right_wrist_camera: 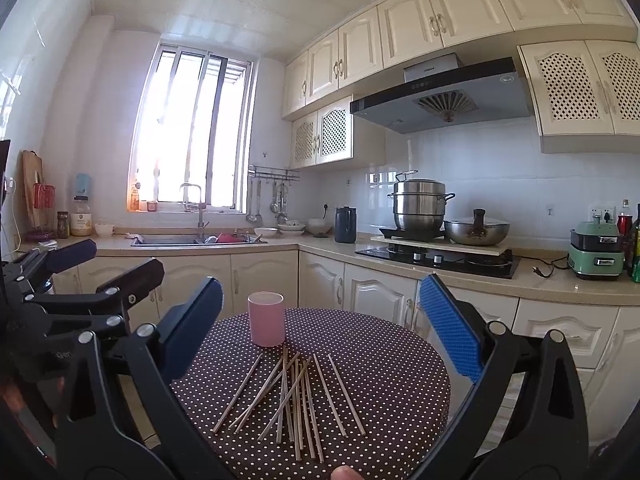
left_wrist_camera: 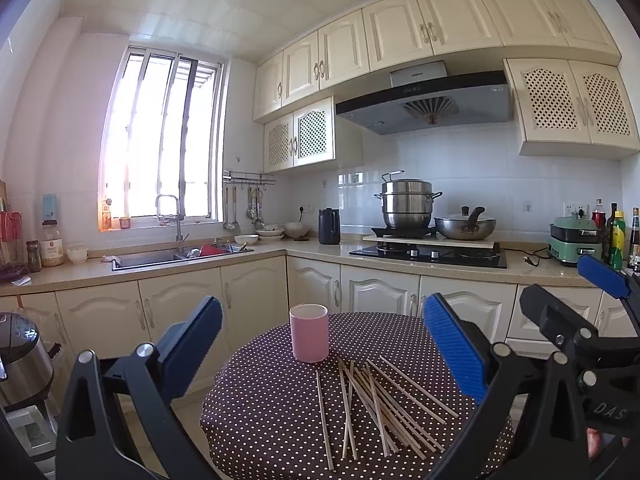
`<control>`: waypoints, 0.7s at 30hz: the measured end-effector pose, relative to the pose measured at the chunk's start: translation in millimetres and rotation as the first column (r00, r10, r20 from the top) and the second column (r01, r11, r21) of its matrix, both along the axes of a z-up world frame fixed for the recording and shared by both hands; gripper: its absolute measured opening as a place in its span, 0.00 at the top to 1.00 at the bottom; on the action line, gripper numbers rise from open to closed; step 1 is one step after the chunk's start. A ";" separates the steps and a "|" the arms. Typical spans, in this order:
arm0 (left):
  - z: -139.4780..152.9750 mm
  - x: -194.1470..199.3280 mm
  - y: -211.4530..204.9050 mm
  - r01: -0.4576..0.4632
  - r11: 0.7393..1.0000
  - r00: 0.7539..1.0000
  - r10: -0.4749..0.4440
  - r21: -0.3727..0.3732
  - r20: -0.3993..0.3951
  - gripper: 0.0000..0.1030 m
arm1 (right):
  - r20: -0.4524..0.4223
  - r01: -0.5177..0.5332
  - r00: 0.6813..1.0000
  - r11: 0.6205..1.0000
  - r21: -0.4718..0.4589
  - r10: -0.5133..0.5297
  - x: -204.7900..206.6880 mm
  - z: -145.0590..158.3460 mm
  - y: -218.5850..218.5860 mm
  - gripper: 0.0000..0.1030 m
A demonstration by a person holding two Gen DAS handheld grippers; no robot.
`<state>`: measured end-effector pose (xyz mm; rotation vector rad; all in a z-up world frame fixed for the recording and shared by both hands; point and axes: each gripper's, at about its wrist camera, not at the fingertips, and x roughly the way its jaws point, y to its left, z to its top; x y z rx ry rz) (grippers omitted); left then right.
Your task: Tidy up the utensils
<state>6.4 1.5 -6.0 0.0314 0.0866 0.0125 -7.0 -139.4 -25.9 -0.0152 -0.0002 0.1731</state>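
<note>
Hovering above a small round table (left_wrist_camera: 256,412) covered in a dark brown cloth with white polka dots, two hand-held grippers face a kitchen. The left gripper (left_wrist_camera: 322,344) has its blue-padded fingers spread wide apart, with nothing between them. The right gripper (right_wrist_camera: 320,328) is likewise spread wide and holds nothing. On the cloth lies a loose, overlapping scatter of pale wooden chopsticks (left_wrist_camera: 376,404), fanned out toward the near edge of the table. Just beyond them, toward the far side of the table, stands an upright pink cup (left_wrist_camera: 309,333); from the right wrist view the farthest chopstick tips lie just beside its base, though contact cannot be judged. In the left wrist view the right gripper appears at the right edge, beside the left one, and in the right wrist view the left gripper appears at the left edge. Behind the table runs a cream cabinet counter with a sink (left_wrist_camera: 160,258) under a bright window (left_wrist_camera: 164,140), a black kettle (left_wrist_camera: 329,226), a steel stacked pot (left_wrist_camera: 407,204) and a lidded wok (left_wrist_camera: 466,226) on the stove, and a range hood (left_wrist_camera: 424,100) above.
</note>
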 end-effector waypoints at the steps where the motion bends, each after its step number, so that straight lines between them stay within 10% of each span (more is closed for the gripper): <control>1: 0.1 1.4 1.0 0.001 1.000 1.000 -0.001 -0.004 -0.003 0.04 | -0.005 -0.002 1.000 1.000 -0.002 0.002 1.9 -0.8 0.3 0.06; 21: -33.7 83.7 1.8 -0.067 0.997 0.995 0.070 0.040 -0.074 0.04 | -0.077 0.031 0.996 0.997 -0.076 -0.037 80.5 -31.8 9.1 0.06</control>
